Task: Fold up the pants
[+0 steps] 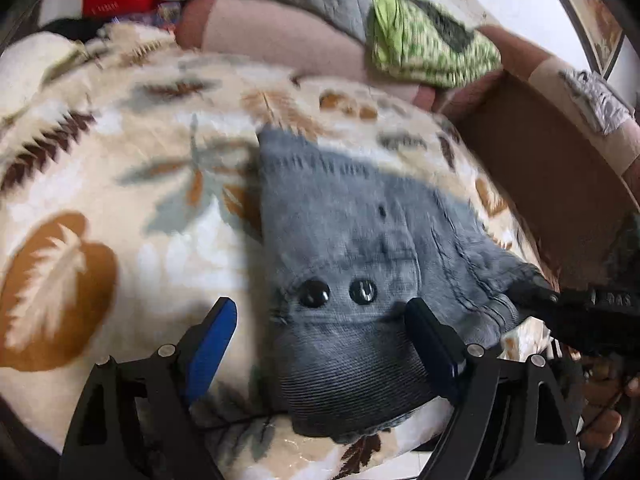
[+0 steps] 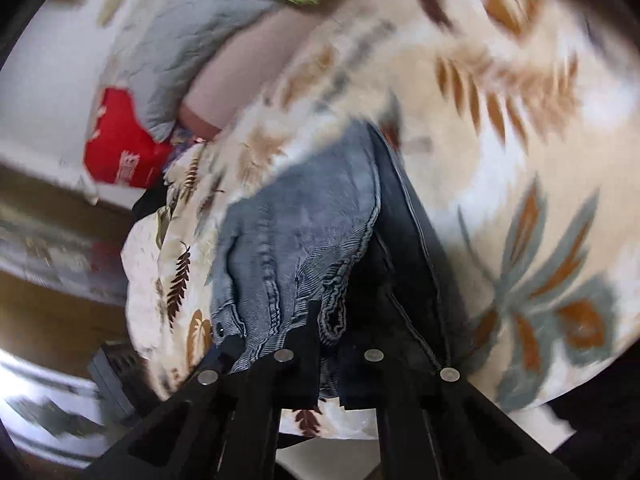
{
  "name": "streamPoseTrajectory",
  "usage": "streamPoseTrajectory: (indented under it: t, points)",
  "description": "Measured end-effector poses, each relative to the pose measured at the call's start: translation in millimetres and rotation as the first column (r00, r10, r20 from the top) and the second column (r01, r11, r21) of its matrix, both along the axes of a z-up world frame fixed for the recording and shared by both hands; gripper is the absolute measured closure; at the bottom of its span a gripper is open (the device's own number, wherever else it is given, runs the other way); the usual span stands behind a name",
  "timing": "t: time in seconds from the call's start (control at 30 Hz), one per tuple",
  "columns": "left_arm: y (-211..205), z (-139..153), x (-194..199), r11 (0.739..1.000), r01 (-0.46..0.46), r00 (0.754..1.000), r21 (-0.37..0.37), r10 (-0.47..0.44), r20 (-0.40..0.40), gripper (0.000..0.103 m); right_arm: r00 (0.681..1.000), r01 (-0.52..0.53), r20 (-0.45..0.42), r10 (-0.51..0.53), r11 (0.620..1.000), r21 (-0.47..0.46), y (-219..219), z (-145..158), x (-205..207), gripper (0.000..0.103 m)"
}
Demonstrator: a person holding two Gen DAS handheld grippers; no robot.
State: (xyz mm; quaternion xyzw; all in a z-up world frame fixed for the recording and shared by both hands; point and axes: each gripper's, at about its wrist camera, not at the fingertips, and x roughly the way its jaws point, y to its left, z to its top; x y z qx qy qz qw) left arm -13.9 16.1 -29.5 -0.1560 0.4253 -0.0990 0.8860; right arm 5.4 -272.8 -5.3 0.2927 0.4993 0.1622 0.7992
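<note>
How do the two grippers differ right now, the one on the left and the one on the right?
The left gripper is open, its blue fingers spread either side of the gray pants; the right gripper is shut on the pants. The left one pinches nothing, while the right one has denim bunched between its fingers. Both point down toward the leaf-patterned blanket.

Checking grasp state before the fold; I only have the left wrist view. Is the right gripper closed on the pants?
Observer: Yes. The right gripper is shut on a bunched edge of the pants.
Operator: Which part of the pants?
Observer: A stitched seam edge; fabric hangs in folds from the jaws.
Operator: Anything under the grasp?
Observer: The leaf-print blanket lies below, and past its edge there is brown floor.
</note>
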Motion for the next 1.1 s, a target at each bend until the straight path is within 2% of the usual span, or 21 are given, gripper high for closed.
streamPoseTrajectory:
  t: [0.07, 0.13, 0.2, 0.23, 0.27, 0.3, 0.33, 0.37, 0.4, 0.43, 0.47, 0.57, 0.67, 0.77, 0.8, 0.83, 0.87, 0.93, 1.0, 1.1]
  points:
    - [3.3, 16.4, -6.0, 1.0, -0.025, 0.998, -0.007, 0.026, 0.049, 0.017, 0.999, -0.008, 0.053, 0.01, 0.999, -0.049, -0.9, 14.8, -10.8, 0.097]
    - [-1.1, 22.2, -7.0, 0.999, -0.027, 0.997, 0.019, 0.026, 0.069, 0.017, 0.999, -0.01, 0.037, 0.014, 0.996, -0.083, -2.4, 1.1, -16.5, 0.097]
    - [-17.7, 10.1, -1.5, 0.994, 0.018, 0.999, 0.11, -0.022, 0.035, 0.017, 1.0, -0.018, -0.011, 0.017, 0.996, -0.089, -1.6, -25.8, -12.4, 0.095]
    - [-30.9, -7.9, 4.6, 0.979, 0.066, 0.997, 0.192, -0.06, -0.039, 0.017, 0.999, -0.016, -0.032, 0.013, 0.996, -0.086, -0.4, -39.8, -8.7, 0.092]
    - [-37.3, -21.5, 7.2, 0.969, 0.099, 0.993, 0.227, -0.082, -0.081, 0.016, 0.998, -0.011, -0.058, 0.008, 0.999, -0.049, -2.4, -51.6, -7.1, 0.091]
    - [-37.5, -28.0, 6.8, 0.97, 0.098, 0.993, 0.222, -0.081, -0.083, 0.014, 0.998, 0.009, -0.059, -0.01, 1.0, -0.011, -5.6, -52.9, -8.1, 0.09]
    - [-34.1, -30.3, 5.8, 0.977, 0.083, 0.995, 0.196, -0.07, -0.071, 0.013, 0.998, 0.015, -0.059, -0.014, 1.0, 0.019, -9.4, -49.0, -9.2, 0.078]
    - [-29.3, -31.5, 8.5, 0.983, 0.075, 0.994, 0.165, -0.061, -0.091, 0.012, 0.999, 0.011, -0.047, -0.009, 0.999, 0.04, -13.6, -42.3, -11.9, 0.066]
    - [-27.2, -31.5, 10.3, 0.986, 0.076, 0.993, 0.151, -0.062, -0.101, 0.012, 0.999, 0.016, -0.034, -0.014, 0.998, 0.055, -19.1, -35.8, -17.0, 0.039]
    - [-26.2, -31.5, 10.8, 0.986, 0.078, 0.993, 0.145, -0.064, -0.1, 0.012, 0.998, 0.054, -0.029, -0.052, 0.996, 0.07, -27.9, -29.4, -26.0, 0.023]
    - [-26.3, -31.9, 10.6, 0.986, 0.081, 0.993, 0.147, -0.067, -0.095, 0.011, 0.996, 0.09, -0.031, -0.088, 0.992, 0.092, -35.4, -27.9, -33.4, 0.022]
    - [-23.6, -32.8, 9.3, 0.988, 0.079, 0.994, 0.13, -0.069, -0.086, 0.011, 0.982, 0.167, -0.122, -0.144, 0.966, 0.197, -49.9, -40.3, -45.6, 0.022]
    - [-23.4, -33.7, 9.0, 0.99, 0.085, 0.993, 0.113, -0.075, -0.088, 0.011, 0.967, 0.195, -0.207, -0.149, 0.954, 0.227, -46.6, -55.3, -40.0, 0.022]
    - [-25.2, -33.4, 7.0, 0.991, 0.083, 0.994, 0.107, -0.075, -0.082, 0.011, 0.957, 0.212, -0.249, -0.147, 0.943, 0.256, -39.9, -61.8, -29.5, 0.023]
    - [-24.8, -33.4, 6.9, 0.99, 0.085, 0.994, 0.108, -0.077, -0.078, 0.011, 0.951, 0.229, -0.267, -0.156, 0.936, 0.269, -37.7, -64.5, -27.6, 0.028]
    - [-24.7, -33.5, 6.7, 0.99, 0.088, 0.994, 0.109, -0.08, -0.074, 0.011, 0.952, 0.228, -0.264, -0.155, 0.935, 0.272, -35.6, -65.1, -26.0, 0.039]
    - [-23.3, -33.9, 6.4, 0.991, 0.09, 0.994, 0.104, -0.083, -0.071, 0.011, 0.954, 0.224, -0.253, -0.162, 0.944, 0.242, -34.3, -62.5, -23.3, 0.044]
    - [-22.1, -34.2, 6.7, 0.991, 0.091, 0.994, 0.094, -0.084, -0.071, 0.011, 0.953, 0.228, -0.247, -0.175, 0.952, 0.204, -30.6, -59.7, -21.9, 0.066]
    - [-20.7, -34.5, 6.3, 0.992, 0.096, 0.994, 0.087, -0.09, -0.069, 0.011, 0.959, 0.212, -0.224, -0.176, 0.965, 0.151, -26.5, -52.4, -22.2, 0.074]
    - [-21.3, -34.7, 6.0, 0.992, 0.099, 0.993, 0.084, -0.093, -0.067, 0.011, 0.964, 0.201, -0.194, -0.181, 0.976, 0.09, -21.9, -39.2, -24.7, 0.074]
